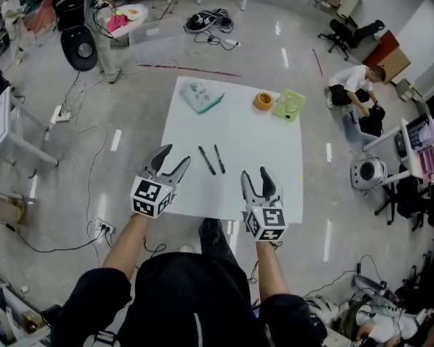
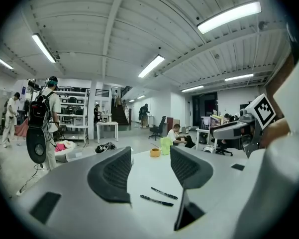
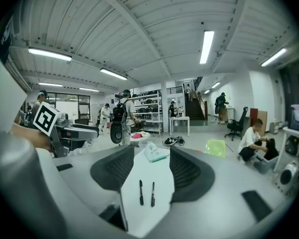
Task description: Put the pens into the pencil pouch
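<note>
nothing done yet. both pens lie out on the white table [image 1: 274, 165], side by side near the middle, close but apart: the left pen [image 1: 206, 160] and the right pen [image 1: 219, 158]. the pouch [image 1: 201, 96] sits at the far edge of the table, well beyond them, and no pen is in it or touching it. from here i can't tell if its zip is open. further right along that far edge are a tape roll [image 1: 263, 100] and a green box [image 1: 289, 105], which are no part of my job.

so all of it is left, as i judge it: pick up each pen, carry it to the pouch, get it inside.

now my hands. the left gripper [image 1: 175, 157] hovers at the near left of the table, its jaws spread wide with nothing between them. through the gap in its own view i see the two pens lying on the table ahead and a bit to the right. the right gripper [image 1: 256, 175] hovers at the near right, jaws likewise apart and empty. it is aimed straight up the table, with both pens framed in the gap and the pouch beyond. the two grippers sit about level with each other, one on each side of the pens, and neither touches a pen. both forearms reach forward from my body, marker cubes toward me.
</note>
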